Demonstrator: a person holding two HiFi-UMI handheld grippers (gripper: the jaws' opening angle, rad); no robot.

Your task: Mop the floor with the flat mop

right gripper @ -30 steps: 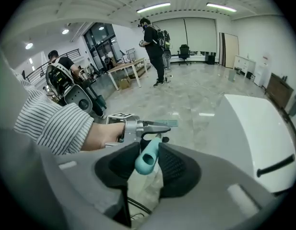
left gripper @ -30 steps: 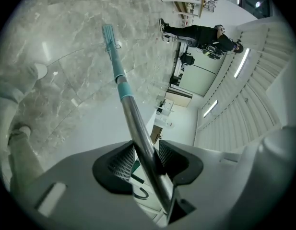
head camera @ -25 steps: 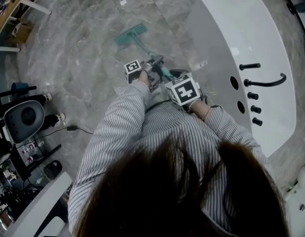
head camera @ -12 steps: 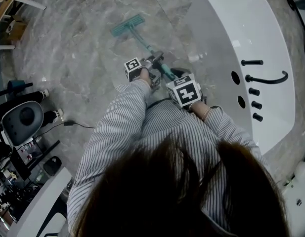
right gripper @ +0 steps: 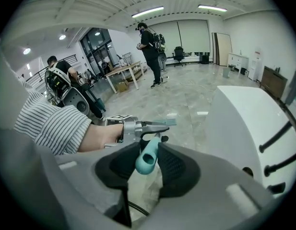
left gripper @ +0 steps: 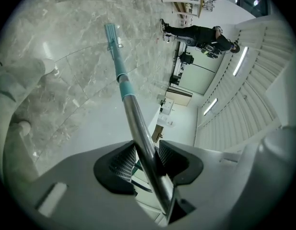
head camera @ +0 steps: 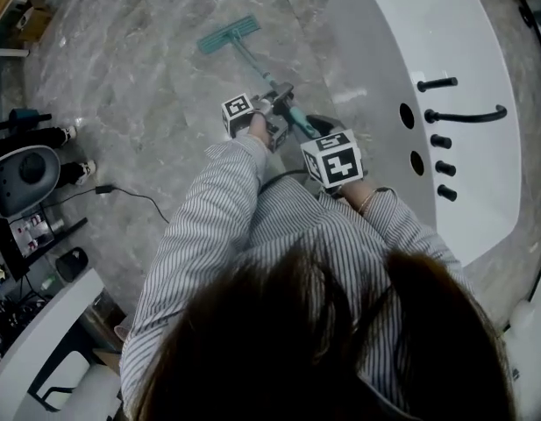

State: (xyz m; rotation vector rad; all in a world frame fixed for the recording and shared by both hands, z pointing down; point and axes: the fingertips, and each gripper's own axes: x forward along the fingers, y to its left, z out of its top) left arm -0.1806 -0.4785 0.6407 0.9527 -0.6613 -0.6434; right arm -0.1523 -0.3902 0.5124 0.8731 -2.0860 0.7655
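Observation:
The flat mop's teal head [head camera: 228,35] lies flat on the grey marble floor ahead of me. Its pole [head camera: 252,68] runs back toward my body. My left gripper [head camera: 281,97] is shut on the metal part of the pole [left gripper: 133,114], with the mop head [left gripper: 111,32] far along it. My right gripper [head camera: 310,135] sits lower and closer to me, shut on the teal handle end [right gripper: 148,158]. In the right gripper view the left gripper [right gripper: 138,127] shows just ahead, held by a hand in a striped sleeve.
A large white tub [head camera: 454,24] with black taps and a spout [head camera: 463,115] stands close on the right. A black cable [head camera: 130,193] and equipment [head camera: 20,178] lie at the left. A person [right gripper: 150,47] stands far off by a table.
The mop head and both grippers have slid forward over the floor, and my view has moved along the tub. Both grips on the pole are unchanged.

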